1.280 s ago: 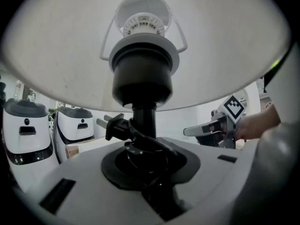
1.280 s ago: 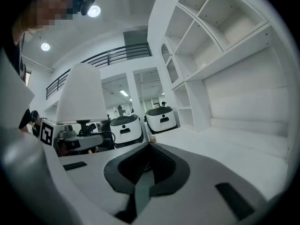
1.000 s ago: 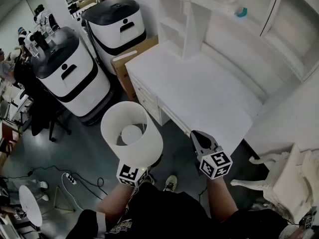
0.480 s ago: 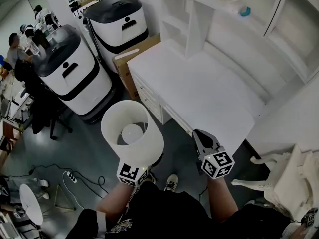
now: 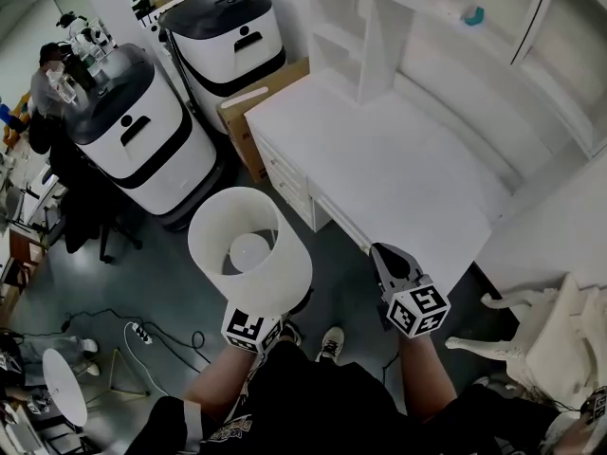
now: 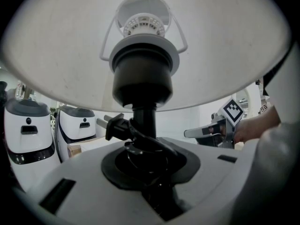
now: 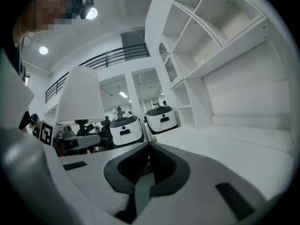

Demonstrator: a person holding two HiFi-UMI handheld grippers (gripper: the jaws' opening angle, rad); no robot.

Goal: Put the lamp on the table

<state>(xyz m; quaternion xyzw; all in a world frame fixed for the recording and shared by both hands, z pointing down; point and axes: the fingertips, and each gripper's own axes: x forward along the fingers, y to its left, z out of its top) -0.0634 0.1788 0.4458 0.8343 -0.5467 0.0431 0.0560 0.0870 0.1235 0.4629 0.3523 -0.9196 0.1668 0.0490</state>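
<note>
The lamp (image 5: 248, 254), clamped at its stem by the left gripper (image 6: 147, 161), should be carried upright onto the table (image 5: 379, 169), the right gripper (image 5: 384, 257) closed and empty

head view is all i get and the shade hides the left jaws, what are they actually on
observer: the left gripper is clamped on the black stem of the lamp, low down under the shade.
operator: any cord dangling
observer: none that I can see. The cord is wound round the stem right at the jaws, and the plug sticks out to one side.
operator: right one free
observer: yes, the right gripper has its jaws together with nothing between them, and it faces across the white table.
</note>
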